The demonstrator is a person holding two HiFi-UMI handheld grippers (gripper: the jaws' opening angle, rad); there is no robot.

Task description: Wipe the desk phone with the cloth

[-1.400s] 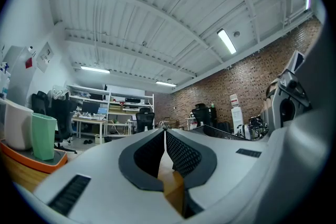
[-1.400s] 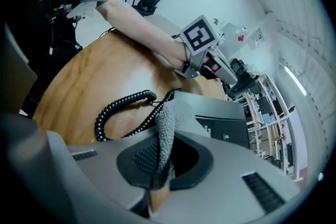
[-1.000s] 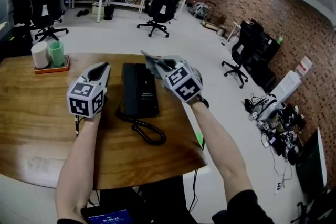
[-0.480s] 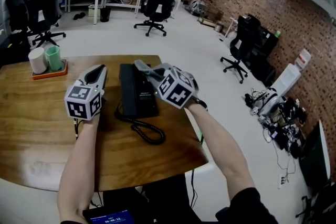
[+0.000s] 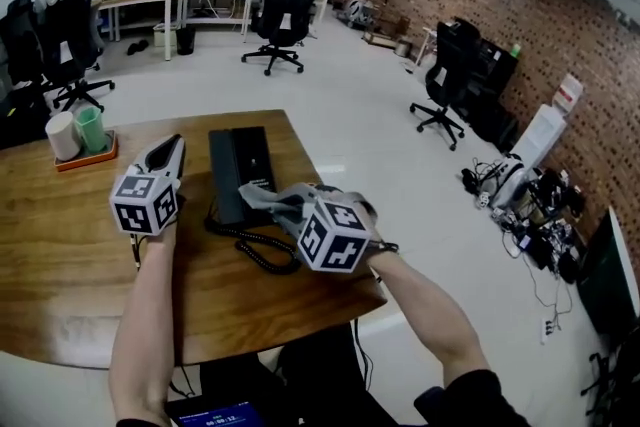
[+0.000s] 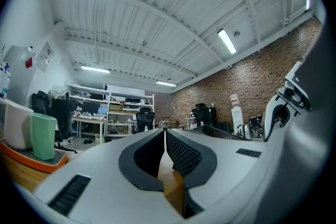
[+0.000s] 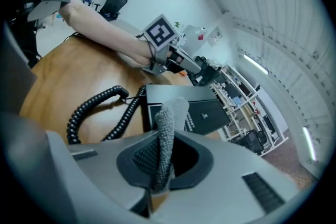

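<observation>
Head view, right gripper (image 5: 289, 208) and cloth (image 5: 264, 199) drawn back over phone (image 5: 236, 167)

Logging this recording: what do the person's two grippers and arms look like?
The left gripper and the right gripper both have smooth light-grey shells that taper to jaws lined with black cross-hatched pads, with small dark slotted vents on the shell. Each carries a white marker cube printed with black square patterns. The forearms are bare, and a dark sleeve shows on the right upper arm.
</observation>
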